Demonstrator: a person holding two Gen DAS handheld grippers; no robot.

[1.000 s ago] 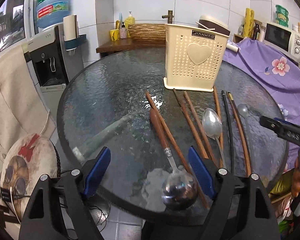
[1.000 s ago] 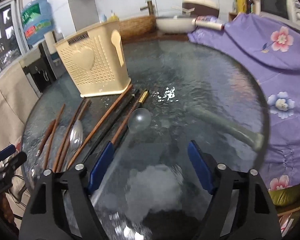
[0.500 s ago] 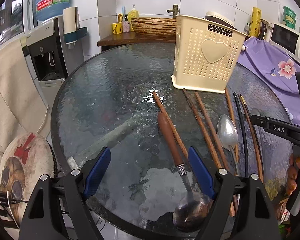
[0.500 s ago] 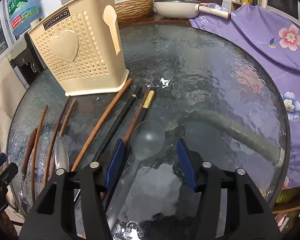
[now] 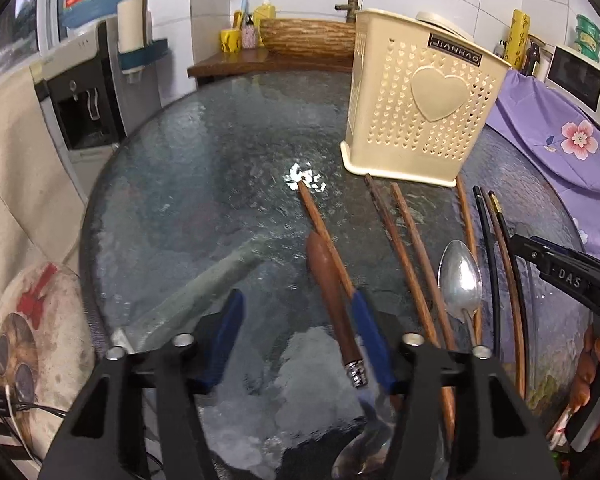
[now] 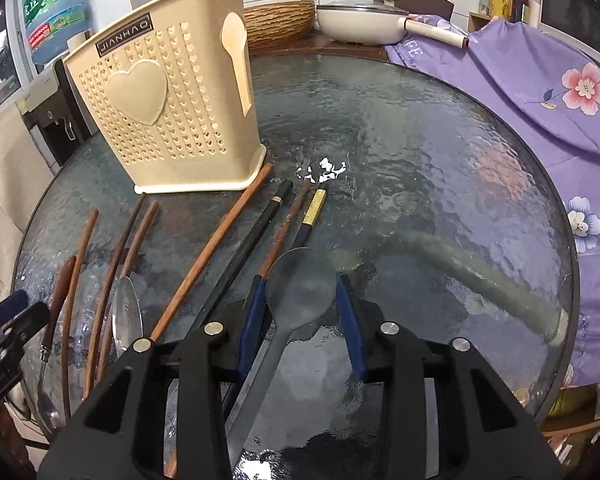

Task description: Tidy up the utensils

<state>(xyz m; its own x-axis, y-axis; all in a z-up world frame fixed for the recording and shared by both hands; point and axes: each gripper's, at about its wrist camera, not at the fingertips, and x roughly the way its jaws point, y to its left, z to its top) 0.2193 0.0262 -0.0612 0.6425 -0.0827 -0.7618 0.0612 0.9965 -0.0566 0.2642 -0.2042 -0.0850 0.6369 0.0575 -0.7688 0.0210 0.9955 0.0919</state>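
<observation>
- Your left tool (image 5: 296,312) pointed down at the glass bench (image 5: 204,184), its jaws about half open and just closing.
- The wooden-handled spoon (image 5: 330,296) lay between those jaws, its handle hard against the right pad (image 5: 370,340); the left pad stood clear of it, so nothing was gripped.
- A brown chopstick (image 5: 320,224) ran alongside that handle, passing by the right pad.
- Your right tool (image 6: 298,312) had its jaws narrowed and just closing around the grey spoon (image 6: 302,286), whose bowl sat between the fingertips with its handle running back under the tool.
- I couldn't tell whether those pads pressed on the bowl.
- The cream holder (image 6: 168,104) stood upright ahead and left of the right tool, and ahead and right of the left tool.
- A steel spoon (image 5: 460,280) and more chopsticks (image 6: 256,236) lay on the bench between your two tools.
</observation>
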